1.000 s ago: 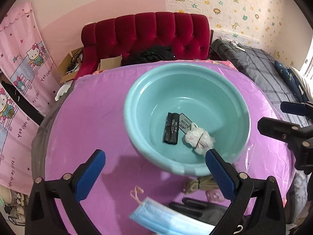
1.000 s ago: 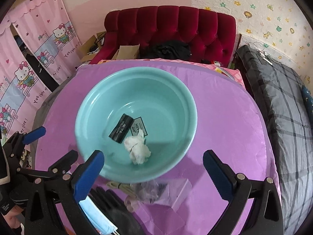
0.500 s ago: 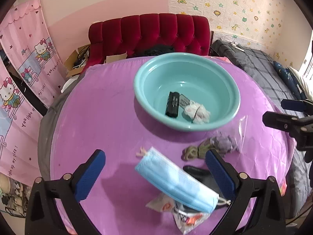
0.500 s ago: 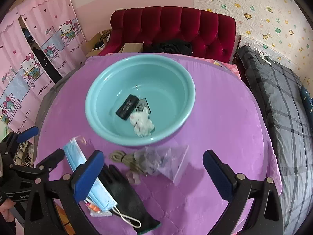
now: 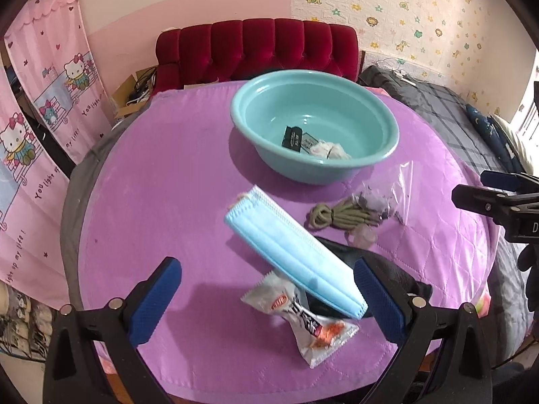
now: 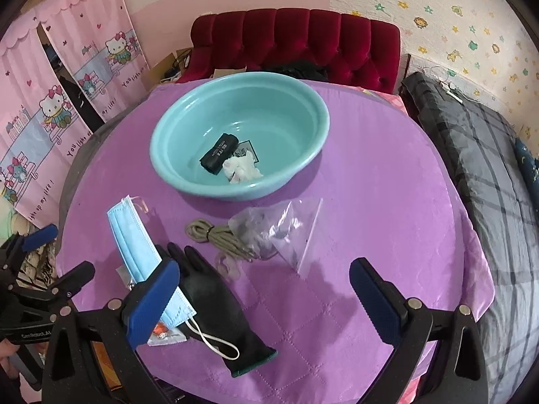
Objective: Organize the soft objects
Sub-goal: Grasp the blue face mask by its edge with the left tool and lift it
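Both grippers have pulled back from the teal plastic basin [image 6: 305, 165], so the pile in front of it has come into view, which suggests the next pick is being chosen. The left gripper [image 5: 266, 298] and right gripper [image 6: 264, 294] both hover empty, fingers spread wide. In the basin lie a black roll [image 6: 219, 153] and white cloth [image 6: 241, 170]; on the quilted purple cover [image 6: 370, 202] wait a pleated blue mask [image 5: 293, 249], limp black glove [image 6: 215, 303], olive cord [image 6: 215, 235], crinkly clear bag [image 6: 286, 229] and snack packet [image 5: 303, 316].
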